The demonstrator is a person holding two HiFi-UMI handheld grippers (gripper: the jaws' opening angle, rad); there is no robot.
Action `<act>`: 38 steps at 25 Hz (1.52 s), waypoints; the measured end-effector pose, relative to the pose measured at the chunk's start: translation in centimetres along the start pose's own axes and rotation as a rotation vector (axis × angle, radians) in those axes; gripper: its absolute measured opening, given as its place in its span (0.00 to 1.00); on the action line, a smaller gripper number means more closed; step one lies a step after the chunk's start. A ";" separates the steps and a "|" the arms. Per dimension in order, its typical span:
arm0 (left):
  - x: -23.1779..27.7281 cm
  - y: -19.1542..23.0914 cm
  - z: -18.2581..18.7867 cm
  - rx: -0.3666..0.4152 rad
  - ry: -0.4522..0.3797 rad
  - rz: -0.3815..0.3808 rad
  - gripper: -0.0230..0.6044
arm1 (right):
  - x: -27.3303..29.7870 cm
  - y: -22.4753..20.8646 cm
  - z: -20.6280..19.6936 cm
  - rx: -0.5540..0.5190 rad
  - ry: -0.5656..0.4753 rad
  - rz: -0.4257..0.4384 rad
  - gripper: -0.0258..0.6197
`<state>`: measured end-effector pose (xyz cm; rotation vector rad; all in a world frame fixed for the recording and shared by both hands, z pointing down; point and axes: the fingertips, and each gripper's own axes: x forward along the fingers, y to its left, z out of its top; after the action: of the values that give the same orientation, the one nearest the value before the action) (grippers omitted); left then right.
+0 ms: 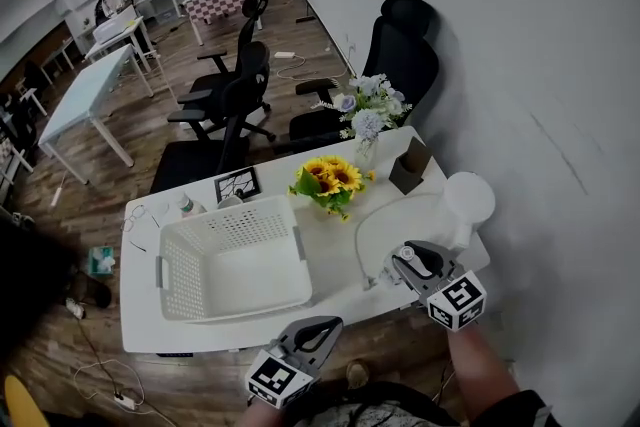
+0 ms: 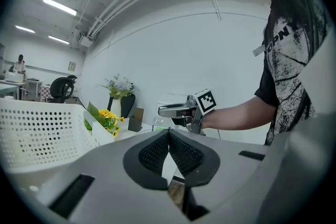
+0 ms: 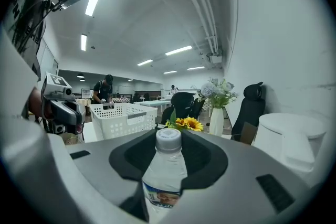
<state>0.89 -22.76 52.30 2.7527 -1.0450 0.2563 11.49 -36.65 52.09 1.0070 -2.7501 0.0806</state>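
Clear plastic water bottle (image 3: 166, 173): upright, cap up, at the desk's (image 1: 335, 255) near right corner | right tongs (image 3: 169, 157) clamped round its body, a grip that likely steadies it | left tongs (image 2: 168, 136) pressed together, empty, near the white basket (image 1: 170, 280).

Right of the basket (image 1: 182, 287), a bare strip of table (image 1: 335, 257) is left open beside the right gripper (image 1: 405, 258); off the basket's far right corner, passage is blocked by sunflowers (image 1: 331, 179).

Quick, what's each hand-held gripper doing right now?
Left hand-held gripper: shut, empty.
Right hand-held gripper: shut on the water bottle.
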 end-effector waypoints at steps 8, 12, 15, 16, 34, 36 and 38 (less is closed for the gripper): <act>0.8 0.0 -1.3 -0.023 0.034 0.020 0.05 | 1.4 -0.7 -3.1 0.018 0.045 0.012 0.29; 1.1 0.1 -1.6 -0.027 0.045 0.022 0.05 | 1.5 -0.6 -4.0 0.022 0.058 0.018 0.29; 1.4 0.1 -1.8 -0.038 0.044 0.019 0.05 | 1.6 -0.6 -4.1 0.010 0.049 0.024 0.29; 1.6 0.1 -1.9 -0.039 0.044 0.017 0.05 | 1.6 -0.5 -4.2 0.003 0.045 0.026 0.29; 2.1 0.1 -0.7 0.000 0.043 -0.014 0.05 | 1.8 -0.3 -4.4 -0.020 0.100 0.020 0.29; 2.1 0.2 -0.4 -0.008 0.028 -0.013 0.05 | 1.9 -0.2 -4.1 -0.023 0.106 0.021 0.32; 2.0 0.3 0.1 0.024 0.030 -0.014 0.05 | 1.7 0.0 -3.7 -0.025 0.102 0.029 0.36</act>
<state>2.19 -24.26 52.70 2.7674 -1.0210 0.3096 10.91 -37.30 56.11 0.9297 -2.6671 0.0986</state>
